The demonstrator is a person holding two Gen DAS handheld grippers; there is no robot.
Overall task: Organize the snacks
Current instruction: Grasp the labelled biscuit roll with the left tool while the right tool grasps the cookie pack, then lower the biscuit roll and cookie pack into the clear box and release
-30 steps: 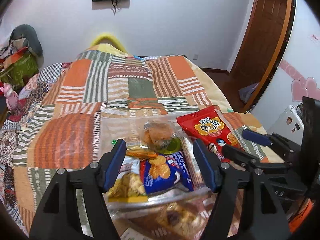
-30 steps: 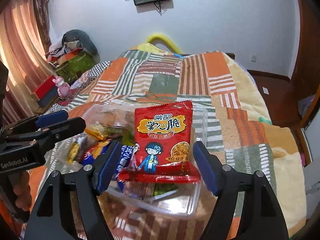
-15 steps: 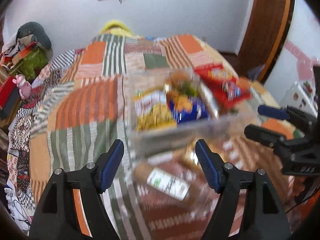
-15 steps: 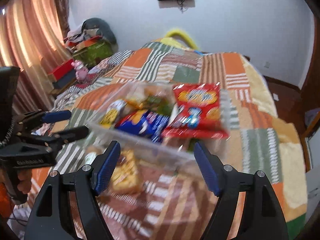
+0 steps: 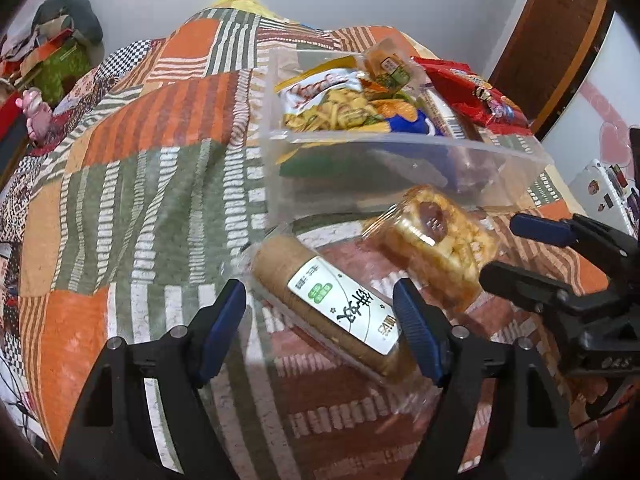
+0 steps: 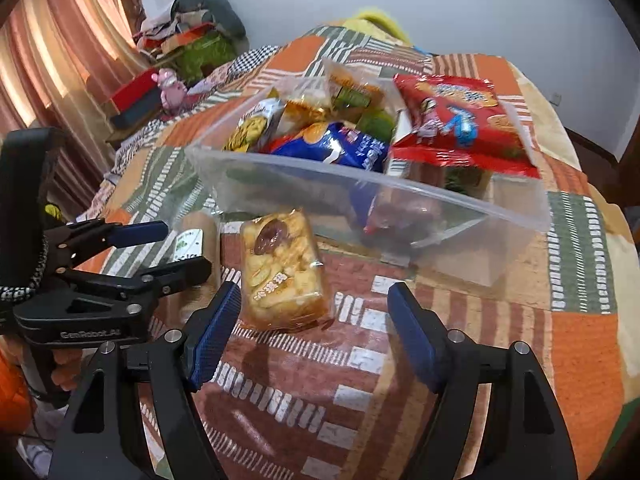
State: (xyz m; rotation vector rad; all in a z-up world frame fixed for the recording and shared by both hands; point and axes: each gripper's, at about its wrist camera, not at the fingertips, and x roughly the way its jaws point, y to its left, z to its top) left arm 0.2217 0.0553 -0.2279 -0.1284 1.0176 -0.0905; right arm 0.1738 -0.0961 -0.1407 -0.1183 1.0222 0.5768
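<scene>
A clear plastic bin point(image 5: 400, 142) point(image 6: 360, 178) on the quilt holds several snack bags, among them a red bag point(image 6: 452, 116), a blue bag point(image 6: 336, 148) and a yellow chips bag point(image 5: 332, 100). In front of it lie a brown cookie roll point(image 5: 328, 300) point(image 6: 192, 236) with a white label and a wrapped pastry point(image 5: 436, 240) point(image 6: 280, 268). My left gripper point(image 5: 316, 292) point(image 6: 182, 248) hangs over the roll; its jaws are opening and straddle it without pressing. My right gripper point(image 6: 314, 292) point(image 5: 502, 246) stands open, with the pastry just ahead by its left finger.
A patchwork quilt point(image 5: 140, 184) covers the bed. A pink toy point(image 6: 172, 88) and piled boxes and clothes point(image 6: 192, 36) sit beyond the bed's left edge by a curtain. A wooden door point(image 5: 560, 40) and a white case point(image 5: 600, 188) are at the right.
Both grippers have come down and tipped toward the quilt. The bin has slid up in both views, and the cookie roll and pastry now lie close to the fingers. The left jaws stand slightly wider.
</scene>
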